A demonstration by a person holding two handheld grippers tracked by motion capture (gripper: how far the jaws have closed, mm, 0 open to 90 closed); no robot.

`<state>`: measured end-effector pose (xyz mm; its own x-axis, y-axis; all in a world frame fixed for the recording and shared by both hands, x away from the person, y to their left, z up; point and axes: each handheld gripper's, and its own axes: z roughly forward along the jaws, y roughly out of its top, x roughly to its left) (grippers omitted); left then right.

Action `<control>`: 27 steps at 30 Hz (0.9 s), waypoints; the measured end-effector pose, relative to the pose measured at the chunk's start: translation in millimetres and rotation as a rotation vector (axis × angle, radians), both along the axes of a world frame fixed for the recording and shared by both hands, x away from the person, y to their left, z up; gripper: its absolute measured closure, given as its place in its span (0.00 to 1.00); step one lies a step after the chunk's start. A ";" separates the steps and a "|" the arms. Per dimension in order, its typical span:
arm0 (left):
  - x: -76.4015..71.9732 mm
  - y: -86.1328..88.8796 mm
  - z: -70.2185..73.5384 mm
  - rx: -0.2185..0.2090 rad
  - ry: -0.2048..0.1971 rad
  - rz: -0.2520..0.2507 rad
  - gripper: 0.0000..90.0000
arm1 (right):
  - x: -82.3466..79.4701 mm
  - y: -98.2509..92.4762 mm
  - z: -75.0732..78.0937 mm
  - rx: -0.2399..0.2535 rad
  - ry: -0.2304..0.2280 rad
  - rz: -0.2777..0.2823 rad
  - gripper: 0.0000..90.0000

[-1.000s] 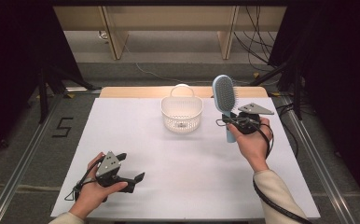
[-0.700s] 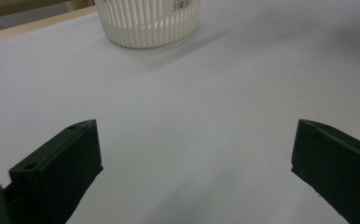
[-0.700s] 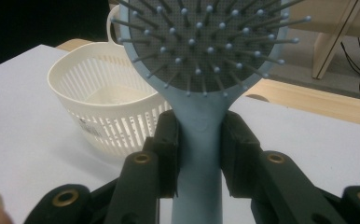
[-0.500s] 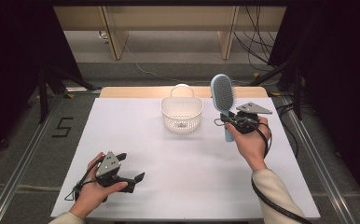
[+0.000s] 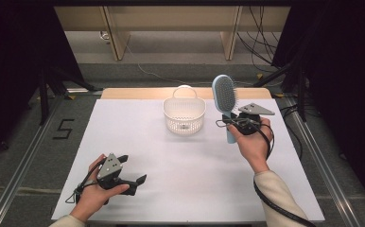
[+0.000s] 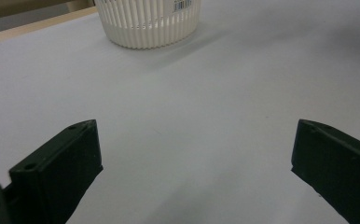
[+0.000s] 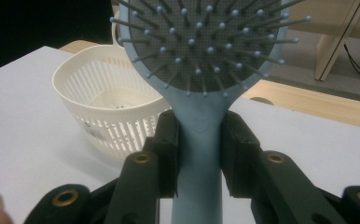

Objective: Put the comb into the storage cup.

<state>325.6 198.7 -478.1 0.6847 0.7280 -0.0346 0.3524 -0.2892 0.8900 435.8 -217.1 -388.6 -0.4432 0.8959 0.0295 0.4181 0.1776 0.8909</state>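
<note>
Left gripper (image 5: 132,181) rests low at the near left of the white table (image 5: 195,179), jaws spread wide with nothing between them. Right gripper (image 7: 197,140) is raised at mid right, jaws clamped on the handle of a light blue hairbrush (image 5: 224,97) held upright, bristle head uppermost. Just beside the hairbrush, farther back at centre, stands a white slatted basket (image 5: 184,116).
</note>
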 end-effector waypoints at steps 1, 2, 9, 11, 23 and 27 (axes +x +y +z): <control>0.0 0.1 0.0 0.000 0.000 0.001 0.01 | 0.0 0.2 0.1 0.000 0.000 -0.001 0.78; 0.1 0.2 0.1 0.003 -0.002 0.000 0.01 | 0.0 0.3 0.2 0.000 0.000 -0.002 0.78; 0.1 0.1 0.0 0.002 -0.001 0.001 0.01 | 0.7 2.3 0.6 0.001 -0.004 -0.001 0.78; 0.2 0.3 0.1 0.003 -0.003 0.000 0.01 | 1.2 3.2 0.6 0.004 -0.006 0.001 0.78; 0.1 0.4 0.1 0.004 -0.003 0.000 0.01 | 2.1 6.1 1.4 0.005 -0.010 0.004 0.78; 0.3 0.4 0.0 0.001 -0.003 0.000 0.01 | 2.3 5.7 2.2 0.004 -0.009 0.007 0.78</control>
<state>325.9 199.1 -478.1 0.6851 0.7278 -0.0313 0.3492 -0.2905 0.8909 438.1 -211.4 -386.4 -0.4498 0.8926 0.0291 0.4085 0.1767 0.8955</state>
